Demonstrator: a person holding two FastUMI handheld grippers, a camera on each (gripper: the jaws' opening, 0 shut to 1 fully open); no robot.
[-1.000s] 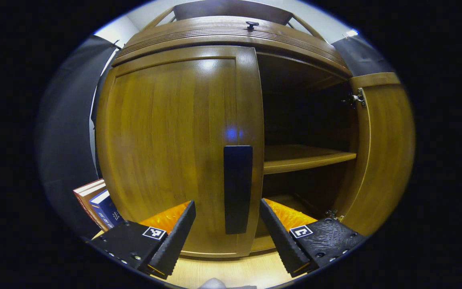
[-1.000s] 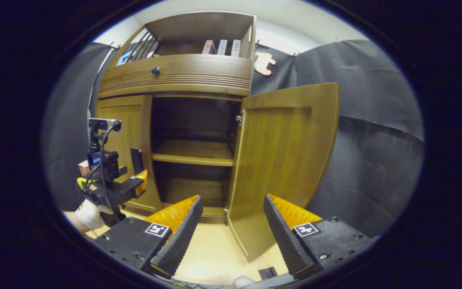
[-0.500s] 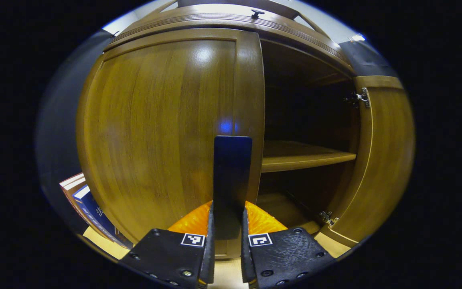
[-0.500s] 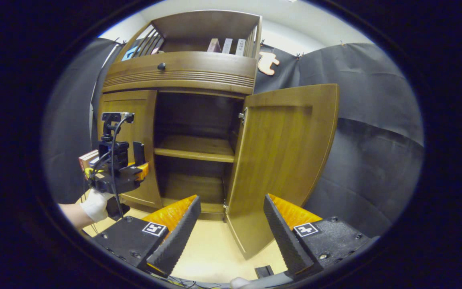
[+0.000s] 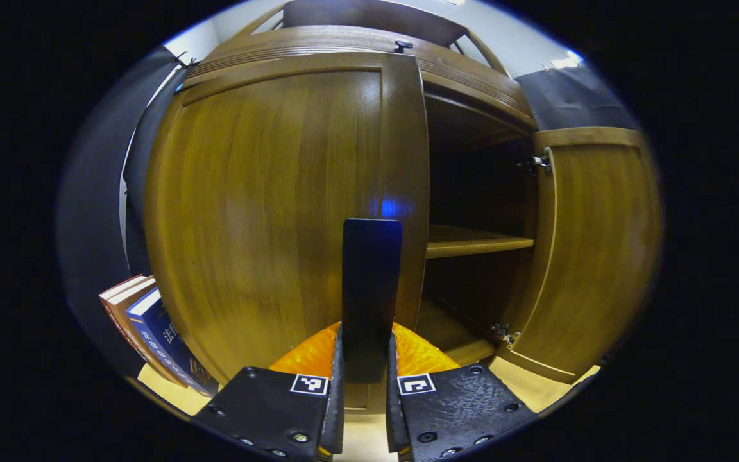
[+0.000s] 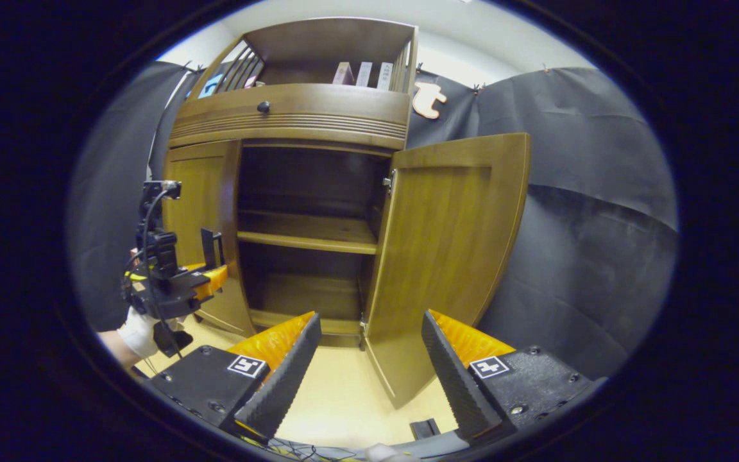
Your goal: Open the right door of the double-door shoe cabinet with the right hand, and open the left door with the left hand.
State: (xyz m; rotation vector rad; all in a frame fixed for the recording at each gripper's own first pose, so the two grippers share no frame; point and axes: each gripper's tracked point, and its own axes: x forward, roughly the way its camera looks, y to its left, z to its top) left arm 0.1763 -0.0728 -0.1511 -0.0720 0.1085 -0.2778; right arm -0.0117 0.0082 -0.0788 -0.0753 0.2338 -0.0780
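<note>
Left gripper view: the left gripper (image 5: 364, 385) points level at the left door (image 5: 267, 212); its fingers (image 5: 334, 378) pinch the black handle (image 5: 371, 295) from both sides.
Left door: slightly ajar, beside the dark cabinet opening and inner shelf (image 5: 472, 242).
Right gripper view: the right gripper (image 6: 369, 372) hangs back from the shoe cabinet (image 6: 292, 122), fingers (image 6: 286, 378) spread wide, holding nothing.
Right door: the right door (image 6: 453, 256) is swung wide open.
Gloved hand: a white-gloved hand (image 6: 135, 330) holds the left gripper (image 6: 206, 282) at the left door's handle.
Books: books (image 5: 151, 333) lean left of the cabinet.
</note>
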